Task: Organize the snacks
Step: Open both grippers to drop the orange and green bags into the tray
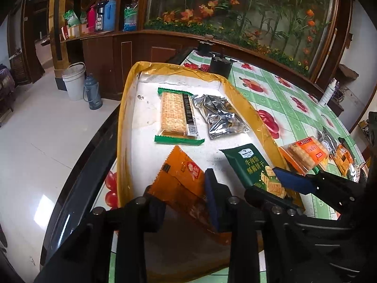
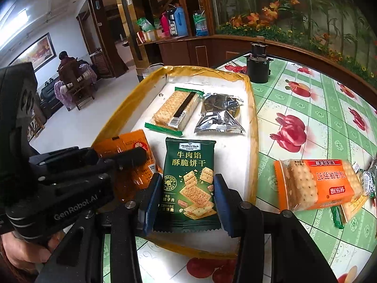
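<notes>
From where I stand, the far left of it all is the shallow tray (image 2: pixel 253 122) with its yellow-taped rim, sitting on the green fruit-patterned tablecloth (image 2: pixel 329 108), and both claws are reaching into its near end. The left gripper (image 1: pixel 186 202) has the orange snack packet (image 1: pixel 179 179) lying between its jaws – the packet's long axis runs roughly along the fingers, its far end resting on the tray's white floor near the left wall. The jaws look loosened, and I cannot tell for sure whether the pads press the film or merely flank it. Just to its right, the right gripper (image 2: pixel 186 200) has the dark green cracker packet (image 2: pixel 190 179) squarely between its blue pads (image 2: pixel 222 200), pads against both long edges, so I'd call that a grip; the packet points straight away from the claw, its lower end at the tray's near rim. Farther in lie a clear packet of crackers with green ends (image 2: pixel 173 113) and, right of it, a crumpled silver pouch (image 2: pixel 219 115). Off the tray to the right, an orange-labelled cracker pack (image 2: pixel 315 184) waits on the cloth – nearer the right hand than the left, so that hand seems likeliest to fetch it next.
</notes>
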A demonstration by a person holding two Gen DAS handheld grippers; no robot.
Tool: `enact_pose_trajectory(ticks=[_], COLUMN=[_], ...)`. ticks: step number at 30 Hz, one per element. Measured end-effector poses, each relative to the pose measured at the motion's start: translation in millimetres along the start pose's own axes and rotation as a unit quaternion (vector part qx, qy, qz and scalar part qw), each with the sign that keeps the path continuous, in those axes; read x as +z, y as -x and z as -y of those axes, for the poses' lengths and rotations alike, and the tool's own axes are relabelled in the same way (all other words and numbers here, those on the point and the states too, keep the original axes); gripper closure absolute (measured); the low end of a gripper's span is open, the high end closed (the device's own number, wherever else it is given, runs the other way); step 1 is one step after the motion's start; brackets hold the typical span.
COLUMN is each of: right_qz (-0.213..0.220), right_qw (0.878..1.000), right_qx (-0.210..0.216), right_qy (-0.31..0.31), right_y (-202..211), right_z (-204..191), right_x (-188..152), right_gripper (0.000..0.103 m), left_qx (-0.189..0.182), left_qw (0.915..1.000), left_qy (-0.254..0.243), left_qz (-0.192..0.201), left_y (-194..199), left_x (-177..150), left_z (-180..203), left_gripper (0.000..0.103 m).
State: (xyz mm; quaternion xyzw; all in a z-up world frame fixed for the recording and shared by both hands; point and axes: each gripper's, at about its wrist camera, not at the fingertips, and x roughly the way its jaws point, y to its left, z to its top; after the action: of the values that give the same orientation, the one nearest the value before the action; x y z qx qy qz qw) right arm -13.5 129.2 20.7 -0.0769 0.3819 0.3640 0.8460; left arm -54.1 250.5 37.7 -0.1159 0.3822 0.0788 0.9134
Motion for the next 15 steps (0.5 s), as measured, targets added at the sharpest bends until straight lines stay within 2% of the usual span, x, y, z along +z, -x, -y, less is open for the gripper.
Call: enact_pose_trajectory(ticks=[5, 8, 10, 11, 15], right_qz=[0.002, 0.012, 0.019, 0.023, 0.037], right_qw=[1.0, 1.0, 1.0, 0.999, 0.999], right_qx=[0.008, 0.013, 0.02, 0.021, 0.033], right_qy=[-0.008, -0.009, -0.008, -0.008, -0.002], right_y=[0.6, 6.9, 11.3, 13.1, 24.3], right_z=[4.9, 6.6, 6.2, 5.6, 3.4], right_x=[-0.9, -0.2, 0.4, 0.7, 1.5], right_gripper=[0.052, 0.052, 0.042, 0.038, 0.038], left_qx=[-0.001, -0.003, -0.012, -0.009, -0.019], left_qw=[1.0, 0.9998, 0.9996, 0.9996, 0.9992], left_qy=[0.008, 0.014, 0.018, 0.016, 0.013], left_qz=[0.004, 0.014, 0.018, 0.022, 0.033], left_y=[3.6, 10.0, 14.8, 17.6, 27.0], left_x=[2.4, 5.1, 6.1, 6.4, 8.2], left_z=[-3.0, -4.4, -4.8, -3.6, 0.1], left_gripper=[0.057, 0.045, 0.038, 0.037, 0.034])
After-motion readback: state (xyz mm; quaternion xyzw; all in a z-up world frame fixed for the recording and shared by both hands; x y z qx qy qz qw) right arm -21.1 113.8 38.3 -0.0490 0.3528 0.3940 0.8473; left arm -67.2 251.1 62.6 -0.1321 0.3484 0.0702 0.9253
